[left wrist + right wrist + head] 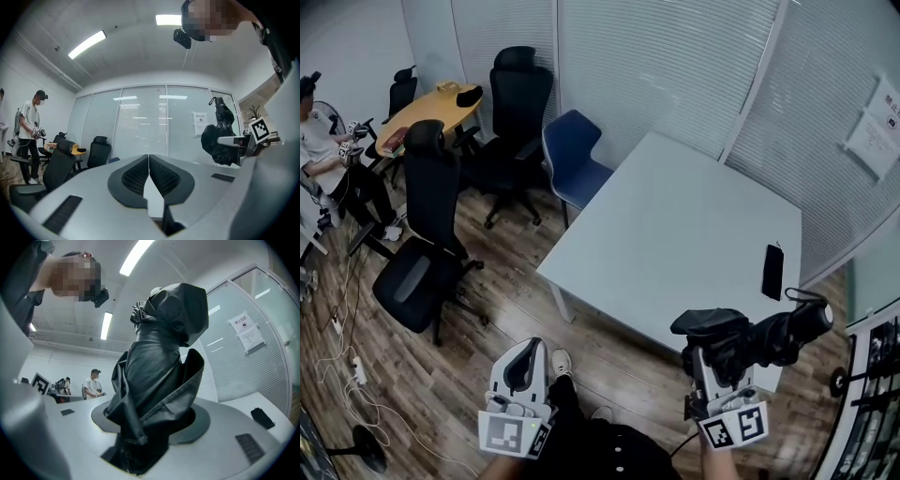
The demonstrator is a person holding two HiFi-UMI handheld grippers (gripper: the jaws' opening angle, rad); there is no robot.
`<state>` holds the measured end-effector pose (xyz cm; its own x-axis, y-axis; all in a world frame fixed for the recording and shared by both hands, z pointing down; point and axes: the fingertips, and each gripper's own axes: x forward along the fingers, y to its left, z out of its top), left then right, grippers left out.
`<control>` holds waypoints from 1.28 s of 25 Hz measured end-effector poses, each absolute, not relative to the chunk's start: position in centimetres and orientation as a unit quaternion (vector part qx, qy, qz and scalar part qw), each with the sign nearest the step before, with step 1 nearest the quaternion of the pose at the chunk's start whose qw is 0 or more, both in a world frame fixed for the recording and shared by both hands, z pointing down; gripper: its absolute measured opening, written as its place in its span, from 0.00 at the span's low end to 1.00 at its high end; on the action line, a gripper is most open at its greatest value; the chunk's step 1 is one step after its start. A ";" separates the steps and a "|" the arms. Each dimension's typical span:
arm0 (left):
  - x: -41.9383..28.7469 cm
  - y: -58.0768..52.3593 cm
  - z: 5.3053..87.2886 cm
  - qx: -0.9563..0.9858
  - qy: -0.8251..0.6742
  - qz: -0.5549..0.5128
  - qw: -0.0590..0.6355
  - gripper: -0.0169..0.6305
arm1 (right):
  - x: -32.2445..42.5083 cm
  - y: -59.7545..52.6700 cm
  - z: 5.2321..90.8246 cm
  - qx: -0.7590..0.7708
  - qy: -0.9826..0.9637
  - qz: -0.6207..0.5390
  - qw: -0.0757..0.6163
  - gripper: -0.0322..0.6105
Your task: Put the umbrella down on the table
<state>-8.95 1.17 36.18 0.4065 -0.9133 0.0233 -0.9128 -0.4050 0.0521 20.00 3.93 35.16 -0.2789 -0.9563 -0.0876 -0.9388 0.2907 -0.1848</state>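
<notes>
Right tongs pinch the folded black umbrella around its bundled cloth, at lower right by the near edge of the desk. It is carried level, probably for laying flat. Left tongs are pressed together and empty, lower centre.

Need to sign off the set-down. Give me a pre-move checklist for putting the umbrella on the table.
1. Grip on the umbrella: ok. The right gripper has its jaws closed on the folded black fabric.
2. Landing space on the white table: ok. A broad stretch of the top is bare.
3. Path clear of the black phone: not ok. It lies on the table just past the umbrella's end, so aim further left.
4. Umbrella already above the tabletop: cannot tell. In the head view it hangs at the near corner.
5. Left gripper out of the way: ok. It is shut, empty and short of the table's near edge.
</notes>
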 end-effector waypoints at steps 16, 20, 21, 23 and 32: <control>-11.2 -12.4 35.5 0.853 -0.521 -0.019 0.025 0.05 | 17.4 -8.5 34.5 -0.618 0.780 -0.041 0.089 0.45; -12.6 -15.8 35.0 0.859 -0.512 -0.025 0.018 0.05 | 16.2 -11.6 33.9 -0.624 0.776 -0.030 0.087 0.45; -12.9 -16.6 34.8 0.860 -0.510 -0.027 0.015 0.05 | 16.0 -12.2 33.7 -0.626 0.775 -0.028 0.088 0.45; -13.7 -18.0 34.7 0.862 -0.506 -0.031 0.012 0.05 | 15.4 -13.5 33.5 -0.630 0.771 -0.026 0.093 0.45; -16.2 -22.5 35.4 0.873 -0.487 -0.029 0.009 0.05 | 12.7 -16.4 34.0 -0.639 0.763 -0.030 0.092 0.45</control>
